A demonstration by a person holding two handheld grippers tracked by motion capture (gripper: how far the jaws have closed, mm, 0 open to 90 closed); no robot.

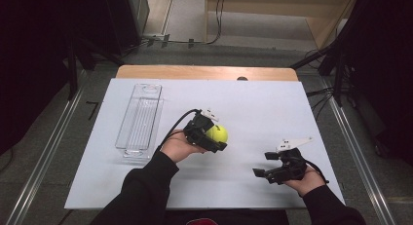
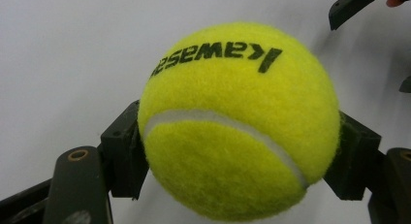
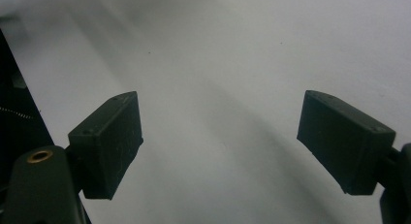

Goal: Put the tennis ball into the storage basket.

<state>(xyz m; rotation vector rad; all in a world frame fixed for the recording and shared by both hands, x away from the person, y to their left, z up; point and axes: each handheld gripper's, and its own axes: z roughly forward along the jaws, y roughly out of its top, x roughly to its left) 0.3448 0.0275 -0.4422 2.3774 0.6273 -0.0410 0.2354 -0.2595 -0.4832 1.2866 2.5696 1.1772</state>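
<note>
The left hand-held gripper [image 1: 215, 135] pinches a yellow tennis ball [image 1: 217, 133] between its two jaws, near the middle of the white bench [image 1: 253, 103]; in the left gripper view the jaws press the ball's [image 2: 238, 120] opposite sides, and its black lettering reads upside down along the top. Being round, the ball has no long axis. The right hand-held gripper [image 1: 265, 164] sits well apart, nearer the bench's front right, its jaws spread wide with nothing between them. Bare bench lies between the two grippers and beyond them. A clear plastic tray [image 1: 140, 119] stands lengthwise toward the left edge, apart from the ball.
</note>
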